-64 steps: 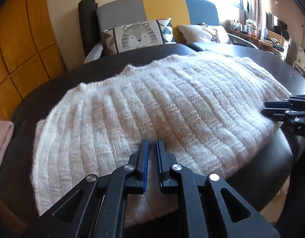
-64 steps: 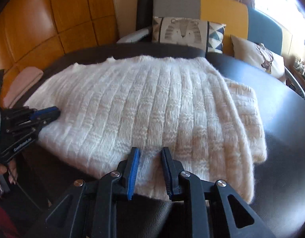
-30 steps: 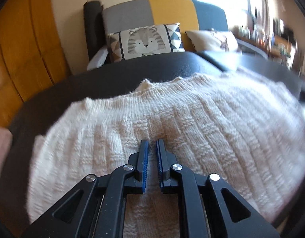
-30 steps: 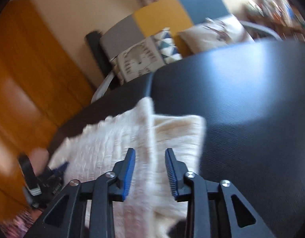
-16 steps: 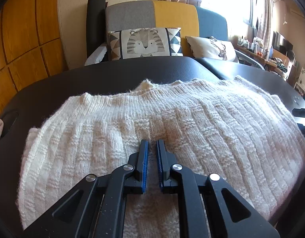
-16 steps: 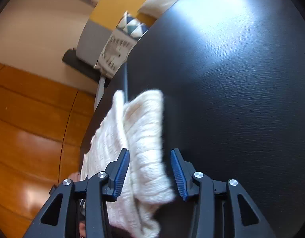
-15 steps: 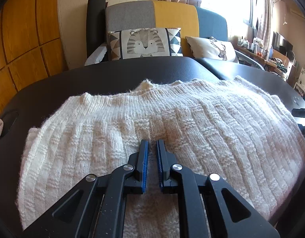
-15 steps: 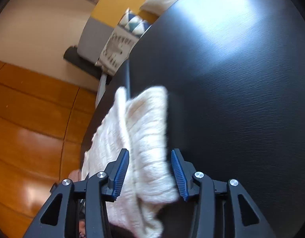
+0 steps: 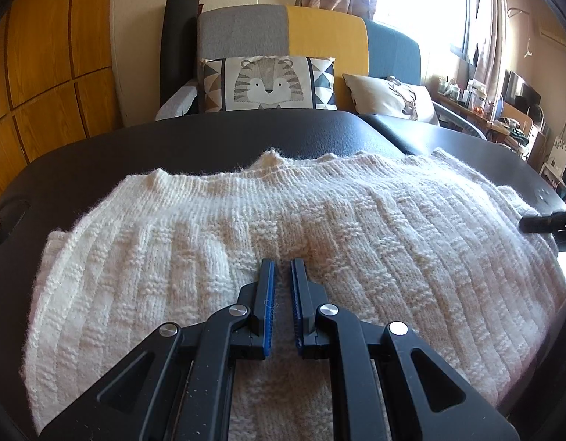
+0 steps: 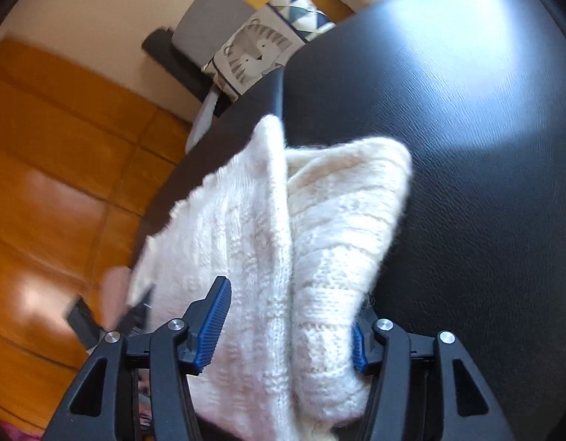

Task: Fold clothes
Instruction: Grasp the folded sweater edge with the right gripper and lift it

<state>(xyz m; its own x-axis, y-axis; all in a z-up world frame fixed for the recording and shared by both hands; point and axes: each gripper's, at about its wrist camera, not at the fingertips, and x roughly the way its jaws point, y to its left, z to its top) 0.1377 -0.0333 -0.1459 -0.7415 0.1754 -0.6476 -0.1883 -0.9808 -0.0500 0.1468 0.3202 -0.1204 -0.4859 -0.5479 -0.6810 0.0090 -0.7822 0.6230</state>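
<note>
Cream chunky-knit sweater (image 9: 283, 242) lies flat on black padded table (image 9: 172, 147), sleeves tucked under, so approx. halfway; crosswise fold still left. Left gripper (image 9: 283, 286) nearly closed, resting on knit w/ nothing pinched. Right gripper (image 10: 288, 321) jaws opening around sweater's side edge.

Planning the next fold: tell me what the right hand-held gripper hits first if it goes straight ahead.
Most likely the cream sweater: its folded end already lies between the opening jaws of the right hand-held gripper.
</note>
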